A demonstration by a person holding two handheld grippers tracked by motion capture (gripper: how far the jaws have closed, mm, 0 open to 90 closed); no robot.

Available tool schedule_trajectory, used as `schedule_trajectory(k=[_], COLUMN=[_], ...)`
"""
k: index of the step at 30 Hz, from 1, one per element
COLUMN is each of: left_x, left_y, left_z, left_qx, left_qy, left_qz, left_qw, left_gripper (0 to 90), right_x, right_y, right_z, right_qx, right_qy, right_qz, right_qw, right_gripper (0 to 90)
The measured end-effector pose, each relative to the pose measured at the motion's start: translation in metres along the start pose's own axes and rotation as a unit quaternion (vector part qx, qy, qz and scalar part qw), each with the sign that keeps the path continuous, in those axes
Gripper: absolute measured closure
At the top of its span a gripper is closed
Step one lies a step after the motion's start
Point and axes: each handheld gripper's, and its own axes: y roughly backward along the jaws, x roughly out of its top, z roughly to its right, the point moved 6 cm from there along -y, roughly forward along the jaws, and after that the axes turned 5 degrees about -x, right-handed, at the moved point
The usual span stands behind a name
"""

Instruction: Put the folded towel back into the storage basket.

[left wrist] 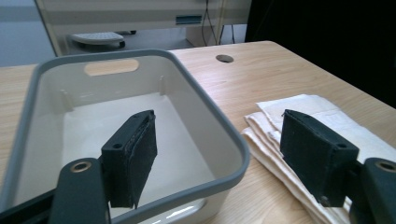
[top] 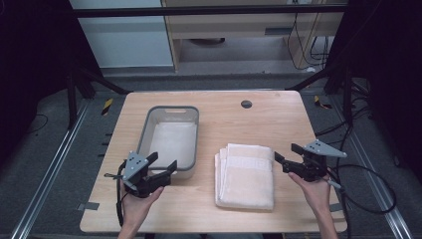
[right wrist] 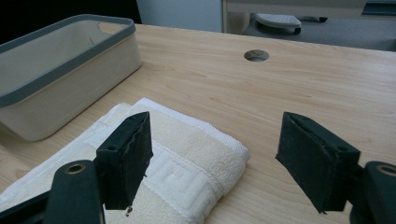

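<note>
While both hands sit at the near edge of the wooden table [top: 259,119], the left gripper [top: 161,167] gapes, grasping nothing, by the grey-rimmed plastic bin's [top: 148,130] near end; the right gripper [top: 286,158] gapes beside the folded cream towel [top: 246,177]; farther off, a cable hole [top: 246,104]

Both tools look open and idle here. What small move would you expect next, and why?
Probably the right tool eases left and down onto the folded towel. Its jaws are open and empty beside the towel's right edge. The grey-rimmed bin looks empty, with the left tool open at its near rim.
</note>
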Motion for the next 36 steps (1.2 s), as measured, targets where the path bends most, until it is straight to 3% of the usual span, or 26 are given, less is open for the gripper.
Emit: schedule_trajectory(k=[11,22,36], left_x=[0.001,-0.007,-0.025], left_y=[-0.026,-0.045,-0.068], left_z=[0.028,0.047,0.076], left_qx=[-0.031,-0.049,-0.078], left_qy=[-0.015,-0.024,-0.047], left_qz=[-0.015,-0.035,-0.076], left_qw=[0.9993,0.9979,0.9929], left_gripper=[26.5,27.0,27.6], right_x=[0.008,0.008,0.005], right_y=[-0.008,-0.019,-0.031], right_z=[-0.003,-0.003,-0.001], right_qx=[0.005,0.007,-0.004], right_qy=[0.0,0.0,0.008], right_qz=[0.004,-0.005,-0.017], right_qw=[1.0,1.0,0.9998], right_gripper=[26.5,26.8,28.7])
